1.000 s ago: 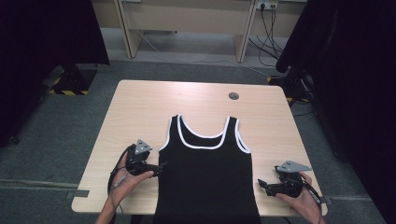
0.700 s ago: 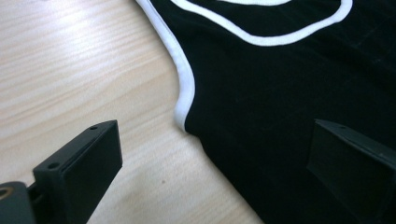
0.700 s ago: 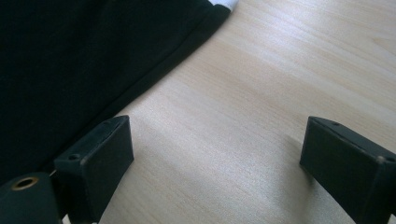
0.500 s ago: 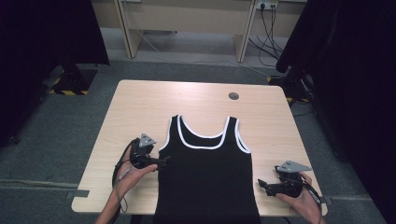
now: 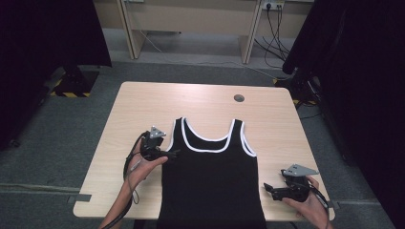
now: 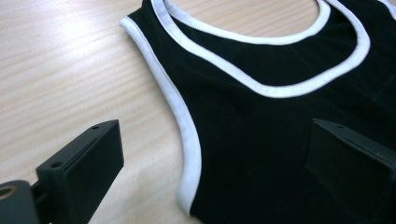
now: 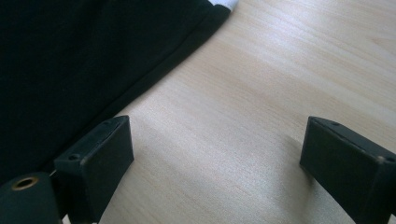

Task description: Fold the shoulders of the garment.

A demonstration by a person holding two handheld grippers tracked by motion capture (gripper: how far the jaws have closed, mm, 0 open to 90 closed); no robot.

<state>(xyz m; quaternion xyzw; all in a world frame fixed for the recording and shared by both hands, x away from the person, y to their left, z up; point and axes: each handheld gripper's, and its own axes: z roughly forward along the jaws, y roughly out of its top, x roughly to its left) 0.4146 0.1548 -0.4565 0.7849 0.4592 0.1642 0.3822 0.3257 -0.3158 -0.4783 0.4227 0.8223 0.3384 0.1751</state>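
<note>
Your left tool (image 5: 175, 153) sits at the armhole of the black sleeveless knit top with white-banded neck and armholes (image 5: 212, 181), its jaws spread wide; in the left gripper view one jaw is over bare wood and the other over black cloth, with the white band (image 6: 187, 140) running between them. Close here and you risk pinching just the upper layer, so the back of the top stays down and the garment skews when you lift. Come in too flat and the lower jaw may push the edge into a ridge instead of sliding under it.

Your right tool (image 5: 267, 187) is also wide open, resting low beside the top's right side seam (near it, not on it); in the right gripper view its jaws straddle plain wood, the dark hem edge (image 7: 154, 79) off to one side. A close from there would catch nothing.

The top lies flat, front up, on the pale wood-grain laminate counter (image 5: 143, 105), shoulders pointing away from you and the hem hanging over the near edge; that overhang could drag the cloth toward you once one side lifts. The fabric looks soft, matte and thin, the banding smoother and slightly raised. The counter is smooth, so expect sliding.
</note>
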